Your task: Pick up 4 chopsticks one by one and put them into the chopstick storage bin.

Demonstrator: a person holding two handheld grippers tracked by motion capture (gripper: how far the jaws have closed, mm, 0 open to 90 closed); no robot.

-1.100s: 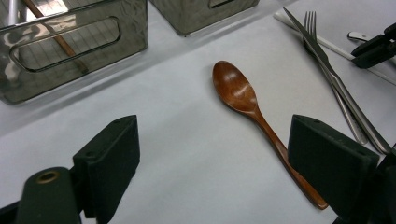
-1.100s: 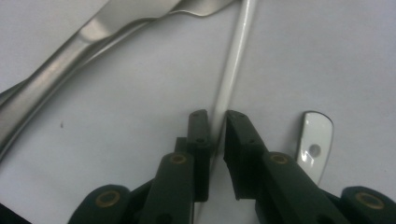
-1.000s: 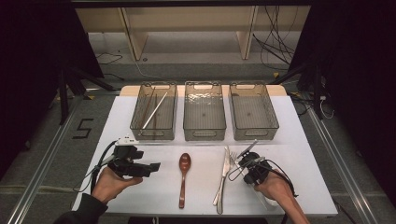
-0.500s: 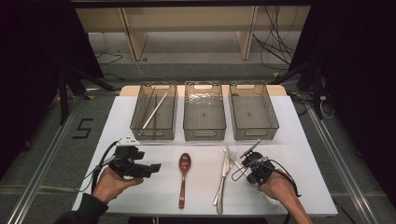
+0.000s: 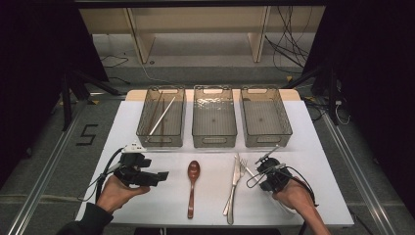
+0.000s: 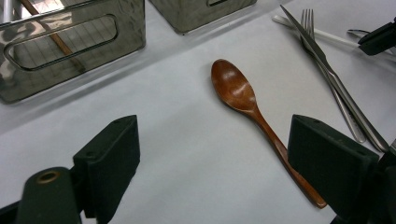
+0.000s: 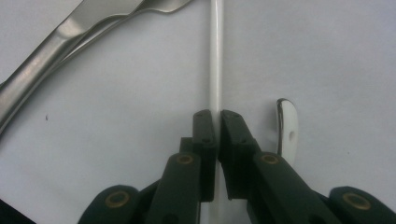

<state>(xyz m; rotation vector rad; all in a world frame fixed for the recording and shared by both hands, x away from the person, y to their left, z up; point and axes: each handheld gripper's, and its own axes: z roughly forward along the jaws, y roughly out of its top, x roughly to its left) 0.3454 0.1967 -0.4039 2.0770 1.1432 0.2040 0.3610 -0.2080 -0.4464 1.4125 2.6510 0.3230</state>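
Note:
My right gripper (image 7: 217, 116) is shut on a thin white chopstick (image 7: 215, 56) that lies on the white table and runs straight ahead between the pads. In the high view this gripper (image 5: 259, 172) sits at the front right, just right of the knife (image 5: 234, 188) and fork (image 5: 241, 169). My left gripper (image 5: 161, 175) rests open at the front left, with nothing between its fingers (image 6: 109, 154). A brown wooden spoon (image 6: 238, 93) lies ahead of it, apart from the jaws. The spoon (image 5: 192, 181) lies bowl away from me.
Three clear bins stand in a row at the back: the left bin (image 5: 161, 143) holds chopsticks (image 5: 162, 115); beside it are the middle bin (image 5: 214, 142) and right bin (image 5: 266, 142). A second white piece (image 7: 288, 126) lies right of my right jaws.
The right hand and its gripper have drifted slightly to the right, away from the knife and fork. The left hand and gripper have not moved.

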